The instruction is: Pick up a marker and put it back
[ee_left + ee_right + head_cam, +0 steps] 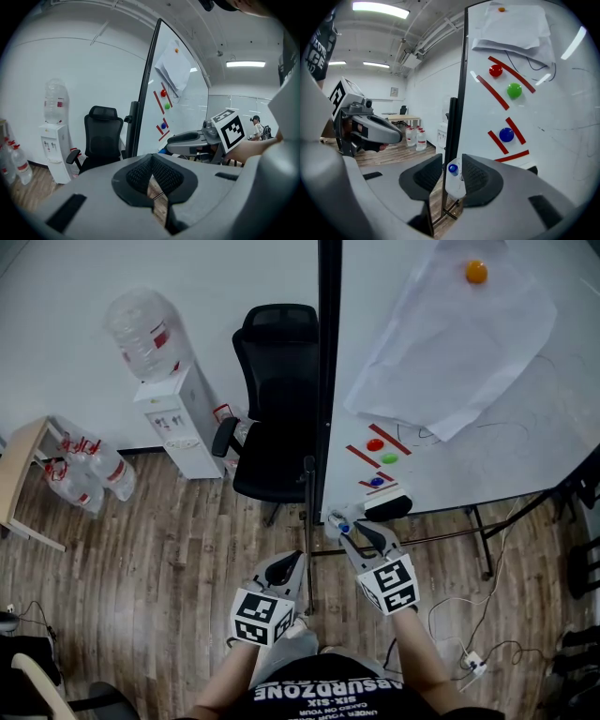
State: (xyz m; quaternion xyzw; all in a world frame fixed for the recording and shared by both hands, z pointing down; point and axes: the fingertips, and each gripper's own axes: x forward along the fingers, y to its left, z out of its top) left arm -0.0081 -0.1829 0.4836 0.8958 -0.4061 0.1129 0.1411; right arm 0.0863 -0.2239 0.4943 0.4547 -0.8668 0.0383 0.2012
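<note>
A white marker [455, 183] with a blue cap stands between the jaws of my right gripper [451, 163]. It leans on the right pad, and a gap shows at the left pad, so the jaws are open. In the head view the right gripper [351, 532] is at the lower left corner of the whiteboard [487, 437], with the marker [337, 521] at its tips. My left gripper [294, 565] hangs lower left of it, shut and empty. From the left gripper view its pads [140, 174] meet at the tips.
Red [375, 443], green [390, 458] and blue [377, 481] magnets and an eraser [387, 502] sit low on the board, under a hanging paper sheet [450, 343]. A black office chair [272, 409], a water dispenser [173, 418] and water bottles [89, 474] stand left of the board's post.
</note>
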